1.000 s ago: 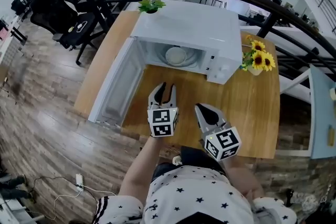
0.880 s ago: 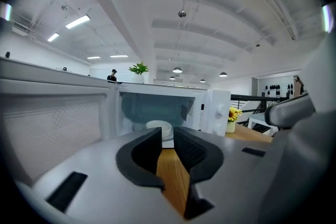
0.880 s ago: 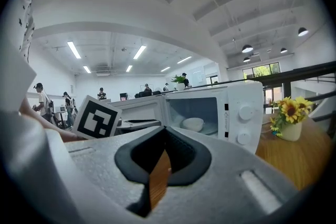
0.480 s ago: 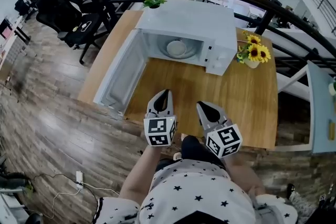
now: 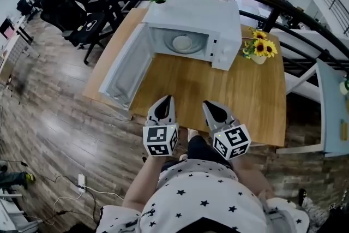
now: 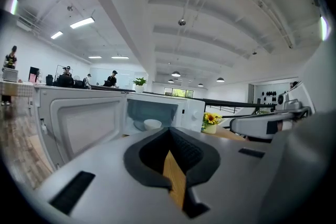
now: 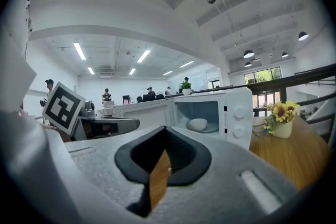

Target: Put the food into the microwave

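The bowl (image 5: 182,42) is sitting inside the microwave (image 5: 193,19), its door (image 5: 126,72) hanging open. With nothing left to carry, the left gripper (image 5: 166,101) and right gripper (image 5: 210,107) are hovering at the worktop's (image 5: 229,93) near edge, fingers pinched together and empty.

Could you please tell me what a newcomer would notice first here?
The white microwave stands at the far side of the wooden table, its door swung wide open leftward, with a white bowl inside. Then come the sunflowers just right of it, and the left gripper and right gripper by the near edge, fingers shut and empty.
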Motion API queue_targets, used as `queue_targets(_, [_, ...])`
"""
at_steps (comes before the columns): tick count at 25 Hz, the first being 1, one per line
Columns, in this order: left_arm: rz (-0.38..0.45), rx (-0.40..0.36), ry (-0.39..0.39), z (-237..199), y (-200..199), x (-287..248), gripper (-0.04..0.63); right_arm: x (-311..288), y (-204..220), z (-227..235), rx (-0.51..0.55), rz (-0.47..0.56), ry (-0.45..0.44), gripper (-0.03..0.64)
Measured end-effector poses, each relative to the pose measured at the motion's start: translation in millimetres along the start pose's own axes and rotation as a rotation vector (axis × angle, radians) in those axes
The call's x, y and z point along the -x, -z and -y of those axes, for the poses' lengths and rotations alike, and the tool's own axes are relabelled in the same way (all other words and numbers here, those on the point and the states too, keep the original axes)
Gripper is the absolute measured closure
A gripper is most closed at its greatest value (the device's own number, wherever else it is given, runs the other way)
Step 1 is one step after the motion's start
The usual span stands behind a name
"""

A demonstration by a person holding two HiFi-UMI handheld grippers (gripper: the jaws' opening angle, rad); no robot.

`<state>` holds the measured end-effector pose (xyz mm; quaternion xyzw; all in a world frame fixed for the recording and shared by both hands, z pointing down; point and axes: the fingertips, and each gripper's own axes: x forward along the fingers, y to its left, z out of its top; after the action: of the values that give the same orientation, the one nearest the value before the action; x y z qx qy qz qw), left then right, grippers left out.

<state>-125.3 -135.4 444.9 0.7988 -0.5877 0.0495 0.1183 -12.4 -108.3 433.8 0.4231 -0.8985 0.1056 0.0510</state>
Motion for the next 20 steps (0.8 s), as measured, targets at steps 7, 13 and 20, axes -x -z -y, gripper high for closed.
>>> queue_targets(7, [-0.008,0.006,0.0,4.6,7.5,26.0,0.594,11.4,6.8,-10.8,-0.006,0.005,-0.013,0.612])
queue_targets(13, [-0.016,0.01,0.012,9.2,12.9,34.7,0.594,15.5,9.2,-15.9,-0.009,0.005,-0.019,0.612])
queue_targets(20, [-0.023,0.015,0.025,13.5,15.0,31.8,0.594,17.0,10.4,-15.0,-0.015,0.008,-0.021,0.612])
